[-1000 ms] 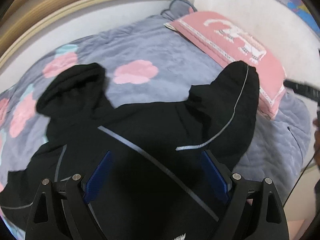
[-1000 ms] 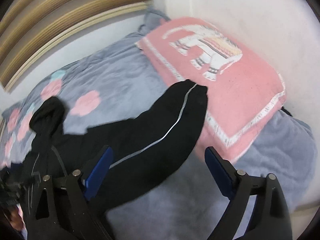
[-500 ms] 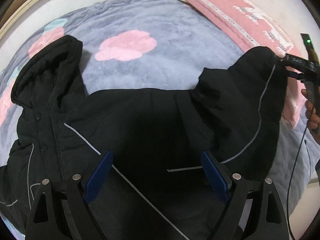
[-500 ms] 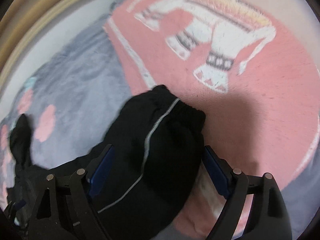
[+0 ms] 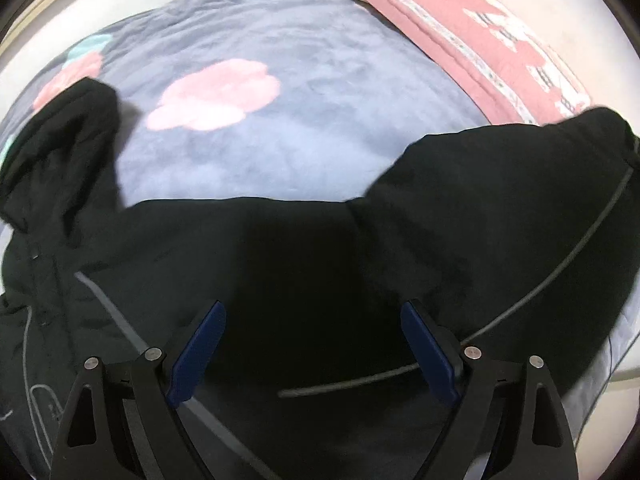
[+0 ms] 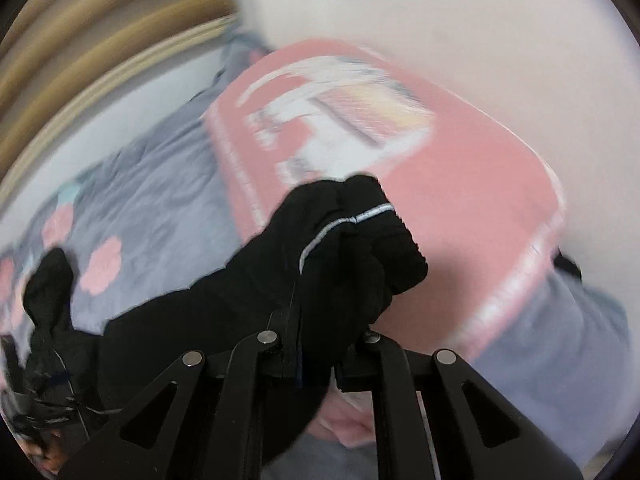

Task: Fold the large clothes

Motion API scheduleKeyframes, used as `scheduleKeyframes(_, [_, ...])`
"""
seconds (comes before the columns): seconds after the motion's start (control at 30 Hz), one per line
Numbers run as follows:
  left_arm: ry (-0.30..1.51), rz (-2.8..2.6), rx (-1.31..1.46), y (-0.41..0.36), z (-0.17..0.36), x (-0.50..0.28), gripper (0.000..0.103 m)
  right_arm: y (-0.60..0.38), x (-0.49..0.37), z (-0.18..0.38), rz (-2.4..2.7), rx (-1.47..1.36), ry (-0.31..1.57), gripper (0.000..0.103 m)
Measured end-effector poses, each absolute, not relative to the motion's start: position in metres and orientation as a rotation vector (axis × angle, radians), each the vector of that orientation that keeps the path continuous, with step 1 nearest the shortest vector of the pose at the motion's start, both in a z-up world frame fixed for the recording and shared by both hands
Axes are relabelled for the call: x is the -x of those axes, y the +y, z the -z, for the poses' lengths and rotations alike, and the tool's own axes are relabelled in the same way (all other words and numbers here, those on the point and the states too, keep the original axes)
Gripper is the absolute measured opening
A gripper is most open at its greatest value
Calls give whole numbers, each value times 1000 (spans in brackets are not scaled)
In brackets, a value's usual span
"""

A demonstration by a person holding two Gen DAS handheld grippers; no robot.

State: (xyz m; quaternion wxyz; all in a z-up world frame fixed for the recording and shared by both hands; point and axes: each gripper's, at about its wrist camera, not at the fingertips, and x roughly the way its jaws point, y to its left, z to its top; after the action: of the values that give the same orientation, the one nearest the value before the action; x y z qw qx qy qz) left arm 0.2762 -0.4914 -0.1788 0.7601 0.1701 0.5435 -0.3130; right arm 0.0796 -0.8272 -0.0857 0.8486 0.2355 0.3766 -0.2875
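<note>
A black jacket (image 5: 320,264) with thin grey piping lies spread on the bed. Its hood (image 5: 60,148) is at the left and one sleeve (image 5: 540,208) reaches right toward the pillow. My left gripper (image 5: 312,344) is open, its blue pads low over the jacket's body, holding nothing. My right gripper (image 6: 320,344) is shut on the cuff end of the sleeve (image 6: 352,248), which bunches up between the jaws and is lifted over the pillow.
A grey-blue quilt (image 5: 300,92) with pink flower patches covers the bed. A pink pillow (image 6: 472,200) with an elephant print lies by the white wall (image 6: 480,20). A wooden headboard (image 6: 80,60) curves at the far left.
My right gripper closed on the sleeve cuff and lifted it off the pillow. My left gripper came lower and closer over the jacket's body, still open.
</note>
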Motion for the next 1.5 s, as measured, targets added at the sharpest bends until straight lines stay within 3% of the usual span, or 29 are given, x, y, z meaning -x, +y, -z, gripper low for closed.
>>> scheduleKeyframes(0.17, [1325,585,-452,-514,244,-286,93,-840,-77,148,653,-551,943,12])
scheduleKeyframes(0.27, [1305,587,-460,-516,243,-288,95,-848,-79,175,659,-620,992,12])
scheduleKeyframes(0.57, [1206,681,-333,-454,170,-280,94,-802,-80,114,543,-603,911,12])
scheduleKeyframes(0.77, [1110,690,-315,-371,115,-274,94,-718,-110,65,456,-546,861,12])
scheduleKeyframes(1.1, [1101,598,-252,-230,79,-286,94,-526,-179,13,289,-479,835,12])
scheduleKeyframes(1.3, [1097,509,-227,-137,69,-295,94,-413,-223,15,155,-457,882,12])
scheduleKeyframes(1.5, [1122,419,-154,-61,75,-310,94,-295,-270,51,16,-399,988,12])
